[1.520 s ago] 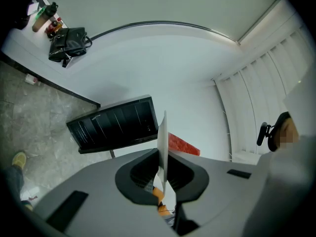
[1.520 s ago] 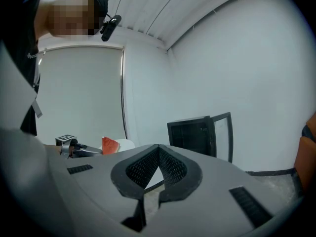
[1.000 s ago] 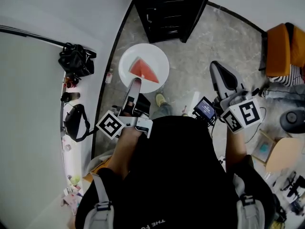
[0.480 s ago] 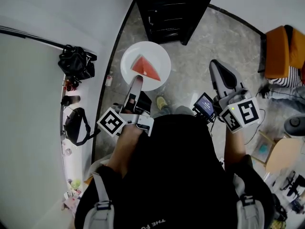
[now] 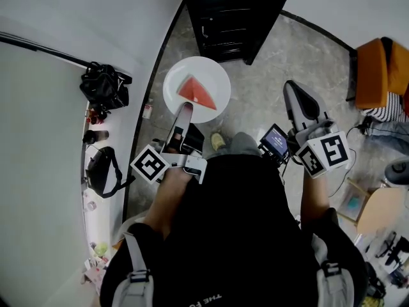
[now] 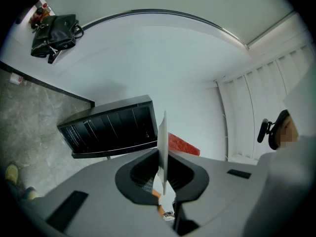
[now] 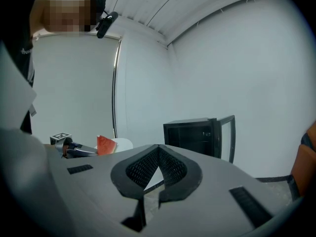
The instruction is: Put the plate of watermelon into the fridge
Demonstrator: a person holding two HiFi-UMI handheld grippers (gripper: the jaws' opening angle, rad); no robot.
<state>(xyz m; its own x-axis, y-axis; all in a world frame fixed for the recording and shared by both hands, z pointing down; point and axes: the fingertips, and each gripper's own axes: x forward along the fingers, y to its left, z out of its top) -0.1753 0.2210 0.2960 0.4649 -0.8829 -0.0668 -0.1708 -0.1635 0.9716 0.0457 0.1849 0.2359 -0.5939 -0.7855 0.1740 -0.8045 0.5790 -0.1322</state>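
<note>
A grey marbled floor (image 5: 268,69) runs between white walls (image 5: 77,11). The person's black top (image 5: 236,235) fills the near part of the head view. It bears white lettering of which only "THE" can be read, upside down in that view; the rest is cut off.

At the far end stands a small black fridge (image 5: 236,11), its glass door (image 7: 226,135) swung open to the right. An orange chair (image 5: 377,66) sits at the far right, and two black bags (image 5: 105,85) lie on a white ledge at the left.

The white plate (image 5: 214,82) is held above the floor just on the near side of the fridge, outside it. The left gripper (image 5: 184,110) is clamped on the plate's near rim; in the left gripper view the plate shows edge-on between the pressed jaws.

The right gripper (image 5: 293,89) is well to the right of the plate, with its jaws together and nothing between them. Each gripper carries a cube (image 5: 152,166) with black-and-white square markers.

A red wedge of watermelon (image 5: 196,92) lies in the middle of the plate.
</note>
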